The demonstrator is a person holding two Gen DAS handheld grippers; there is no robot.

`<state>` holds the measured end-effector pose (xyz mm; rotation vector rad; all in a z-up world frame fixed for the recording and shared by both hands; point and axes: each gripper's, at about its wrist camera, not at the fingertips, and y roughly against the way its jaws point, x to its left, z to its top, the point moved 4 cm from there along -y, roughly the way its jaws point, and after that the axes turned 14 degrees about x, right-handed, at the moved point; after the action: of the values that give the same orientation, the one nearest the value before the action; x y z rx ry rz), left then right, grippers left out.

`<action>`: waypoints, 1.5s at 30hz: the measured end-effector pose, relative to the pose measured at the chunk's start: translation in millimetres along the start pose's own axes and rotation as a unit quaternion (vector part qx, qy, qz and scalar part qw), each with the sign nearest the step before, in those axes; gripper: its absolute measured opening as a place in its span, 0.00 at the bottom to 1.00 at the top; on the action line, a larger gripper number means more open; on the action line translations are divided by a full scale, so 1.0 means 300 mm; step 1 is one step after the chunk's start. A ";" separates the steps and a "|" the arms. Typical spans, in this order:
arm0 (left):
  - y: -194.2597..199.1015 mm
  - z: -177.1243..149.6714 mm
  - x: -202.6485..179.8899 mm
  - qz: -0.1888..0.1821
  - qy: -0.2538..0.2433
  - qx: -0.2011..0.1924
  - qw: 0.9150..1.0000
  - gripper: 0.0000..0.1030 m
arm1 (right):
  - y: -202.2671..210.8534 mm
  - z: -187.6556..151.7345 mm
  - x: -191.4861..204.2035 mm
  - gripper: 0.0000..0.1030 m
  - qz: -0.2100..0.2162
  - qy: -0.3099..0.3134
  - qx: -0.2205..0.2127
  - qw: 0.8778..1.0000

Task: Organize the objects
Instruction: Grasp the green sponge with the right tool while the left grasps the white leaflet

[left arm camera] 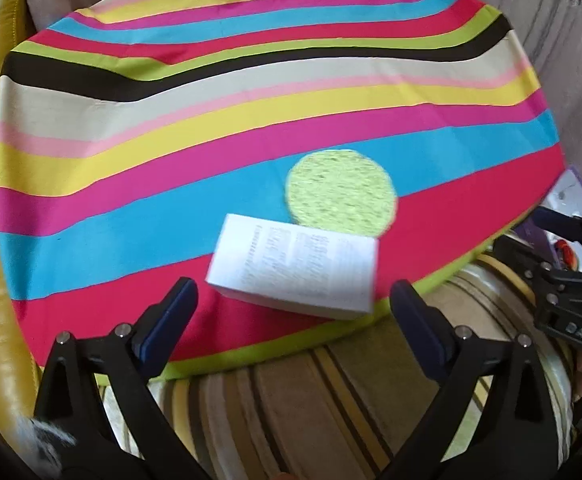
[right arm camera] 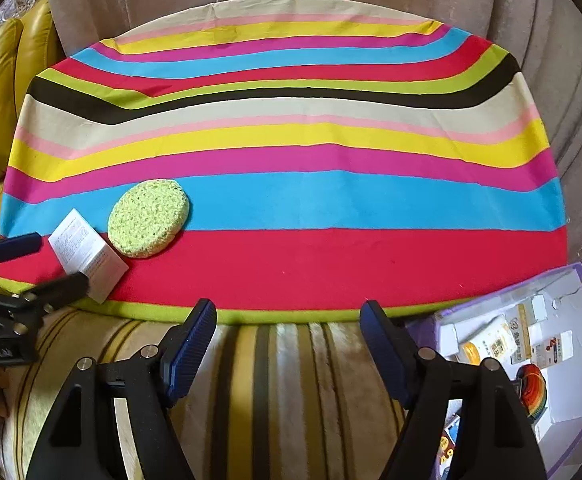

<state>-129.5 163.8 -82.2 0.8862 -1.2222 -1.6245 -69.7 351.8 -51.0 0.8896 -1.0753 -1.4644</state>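
Wide-open left gripper (left arm camera: pixel 293 312) frames the white box (left arm camera: pixel 295 266) (beside the sponge (left arm camera: pixel 341 192)); closing comes next. Right gripper (right arm camera: pixel 289 344) gapes empty.

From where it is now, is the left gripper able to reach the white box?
Probably yes. The left gripper is open and the white box lies just ahead of its fingertips on the striped cloth, nothing between. The green sponge sits behind the box, touching or overlapped by its far edge, not blocking.
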 end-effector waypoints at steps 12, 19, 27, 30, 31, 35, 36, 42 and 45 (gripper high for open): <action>-0.041 0.005 0.022 -0.010 -0.002 0.016 1.000 0.86 | -0.030 0.074 0.103 0.78 -0.001 0.038 -0.016 0.999; -0.026 -0.029 0.136 0.027 0.095 0.007 0.995 0.85 | -0.030 0.109 0.186 0.82 0.011 0.073 -0.025 0.997; -0.010 -0.051 0.187 0.048 0.141 -0.006 0.989 0.85 | -0.084 0.161 0.283 0.84 0.039 0.099 -0.003 0.994; -0.008 -0.063 0.211 0.045 0.162 -0.010 0.986 0.85 | -0.104 0.178 0.305 0.84 0.039 0.105 0.004 0.994; -0.006 -0.066 0.215 0.047 0.167 -0.011 0.985 0.85 | -0.110 0.180 0.309 0.84 0.038 0.106 0.005 0.994; -0.009 -0.062 0.253 0.043 0.189 -0.016 0.981 0.85 | -0.134 0.193 0.326 0.84 0.034 0.110 0.014 0.993; -0.008 -0.064 0.261 0.043 0.194 -0.017 0.980 0.85 | -0.139 0.196 0.331 0.84 0.031 0.111 0.015 0.993; -0.009 -0.065 0.284 0.042 0.209 -0.020 0.977 0.85 | -0.148 0.214 0.353 0.86 0.023 0.118 0.013 0.993; -0.007 -0.064 0.293 0.038 0.214 -0.023 0.976 0.85 | -0.153 0.222 0.356 0.86 0.025 0.119 0.012 0.993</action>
<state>-143.1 75.4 -91.9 1.0781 -0.9023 -1.3069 -163.3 258.1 -71.1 1.0187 -0.9336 -1.2701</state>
